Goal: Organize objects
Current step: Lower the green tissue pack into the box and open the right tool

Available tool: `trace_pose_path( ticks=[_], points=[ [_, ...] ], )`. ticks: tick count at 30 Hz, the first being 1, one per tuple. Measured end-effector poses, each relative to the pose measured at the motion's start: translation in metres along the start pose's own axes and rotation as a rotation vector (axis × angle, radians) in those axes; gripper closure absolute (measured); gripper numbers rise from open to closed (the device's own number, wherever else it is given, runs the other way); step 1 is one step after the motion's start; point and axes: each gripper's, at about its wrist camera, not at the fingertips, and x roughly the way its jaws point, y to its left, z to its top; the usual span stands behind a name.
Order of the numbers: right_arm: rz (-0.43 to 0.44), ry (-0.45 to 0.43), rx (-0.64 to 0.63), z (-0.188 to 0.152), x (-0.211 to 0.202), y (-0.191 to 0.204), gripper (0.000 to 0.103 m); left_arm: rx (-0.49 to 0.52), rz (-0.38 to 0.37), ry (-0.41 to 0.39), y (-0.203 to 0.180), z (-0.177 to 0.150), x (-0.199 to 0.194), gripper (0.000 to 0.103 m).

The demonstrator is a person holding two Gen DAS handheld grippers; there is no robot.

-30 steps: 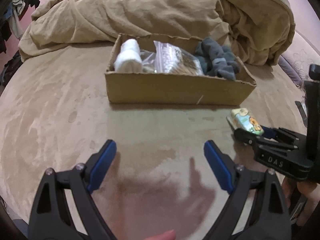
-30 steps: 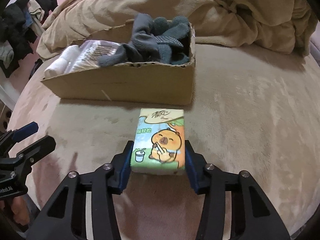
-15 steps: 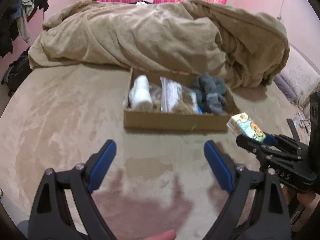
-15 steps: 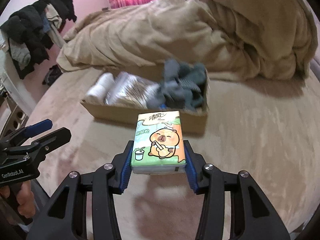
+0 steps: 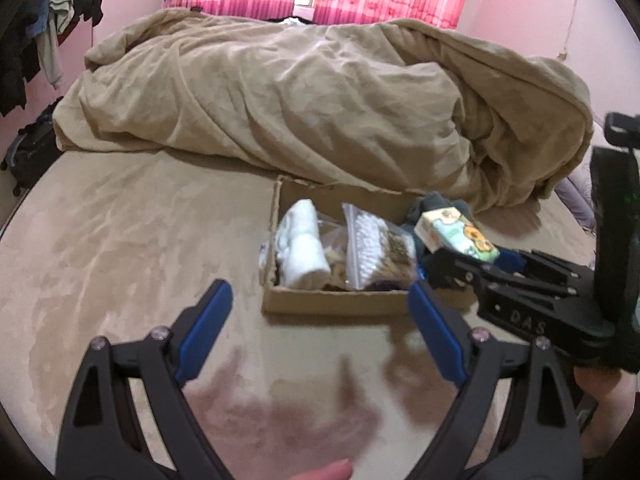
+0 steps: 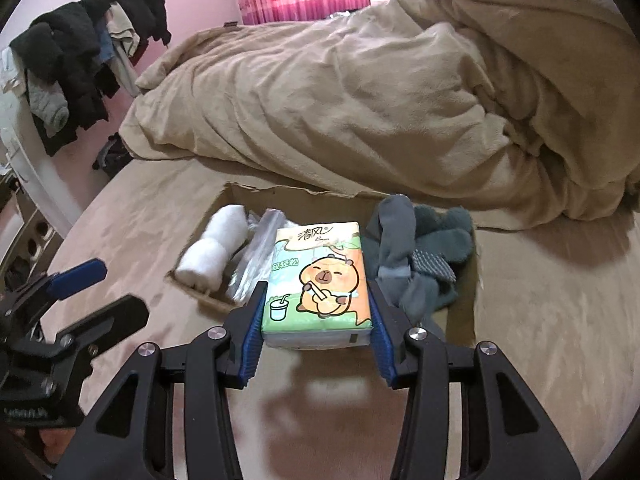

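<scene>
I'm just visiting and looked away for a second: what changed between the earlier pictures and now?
The right gripper lifted the tissue pack off the bed and carried it up over the cardboard box, keeping its grip throughout. The left gripper rose too but stayed open and empty. The white roll, plastic bag and grey socks stayed in the box.
</scene>
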Motion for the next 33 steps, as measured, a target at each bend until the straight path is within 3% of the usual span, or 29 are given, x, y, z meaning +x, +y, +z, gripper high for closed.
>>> trace_pose_path(
  ticks=[7, 9, 11, 25, 30, 33],
  points=[
    [-0.027, 0.046, -0.002, 0.0, 0.039, -0.011, 0.052, -0.014, 0.01, 0.035, 0.009, -0.009, 0.029, 0.012],
    [-0.042, 0.036, -0.022, -0.003, 0.039, -0.009, 0.033, -0.019, 0.014, 0.041, 0.011, -0.012, 0.032, 0.012],
    [-0.056, 0.026, -0.036, -0.005, 0.036, -0.007, 0.022, -0.023, 0.017, 0.041, 0.011, -0.013, 0.031, 0.012],
    [-0.112, -0.031, -0.025, -0.026, -0.05, -0.003, 0.021, -0.009, 0.013, -0.003, -0.009, -0.029, -0.049, 0.012],
    [-0.128, -0.055, -0.02, -0.044, -0.095, 0.004, 0.021, -0.021, 0.088, 0.002, -0.013, -0.049, -0.086, 0.012],
    [-0.13, -0.07, -0.016, -0.057, -0.121, 0.011, 0.021, -0.035, 0.089, 0.011, -0.015, -0.064, -0.107, 0.012]
  ],
)
